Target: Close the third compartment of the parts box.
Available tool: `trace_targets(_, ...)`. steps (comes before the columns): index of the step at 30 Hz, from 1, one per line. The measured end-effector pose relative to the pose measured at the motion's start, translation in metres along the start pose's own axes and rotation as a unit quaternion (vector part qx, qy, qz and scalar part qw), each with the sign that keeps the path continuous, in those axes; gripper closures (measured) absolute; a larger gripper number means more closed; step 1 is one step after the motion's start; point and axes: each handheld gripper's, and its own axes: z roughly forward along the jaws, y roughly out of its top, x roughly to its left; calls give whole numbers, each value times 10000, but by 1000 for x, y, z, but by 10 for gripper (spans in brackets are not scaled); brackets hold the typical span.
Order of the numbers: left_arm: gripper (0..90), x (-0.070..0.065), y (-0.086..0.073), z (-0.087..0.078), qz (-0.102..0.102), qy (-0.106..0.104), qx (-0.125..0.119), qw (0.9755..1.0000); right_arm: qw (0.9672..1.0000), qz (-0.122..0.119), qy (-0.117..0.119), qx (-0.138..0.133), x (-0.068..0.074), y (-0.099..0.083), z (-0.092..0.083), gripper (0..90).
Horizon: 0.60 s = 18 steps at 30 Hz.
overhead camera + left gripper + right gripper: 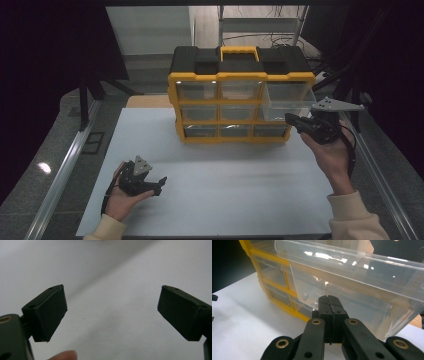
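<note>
The yellow and black organizer (235, 95) is standing toward the far edge of the white counter (225, 190), leaving a wide bare stretch in front of it; its top right clear drawer (290, 102) is sticking out past the frame toward the right counter edge, while the other drawers are sitting flush. The right tongs (291, 119) are pressing fully closed at the lower front of that drawer (352, 287), their tips (329, 298) touching or just at its clear front lip; whether they are pinching it I cannot tell. The left tongs (159, 186) are resting well apart near the front left, jaws gaping wide over bare counter (112, 315), holding nothing.
</note>
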Motion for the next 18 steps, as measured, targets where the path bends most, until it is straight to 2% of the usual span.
trace_targets(18,96,0,0,0,-26,8,-22,10000,10000,81,-25,-35,-7,5,12,893)
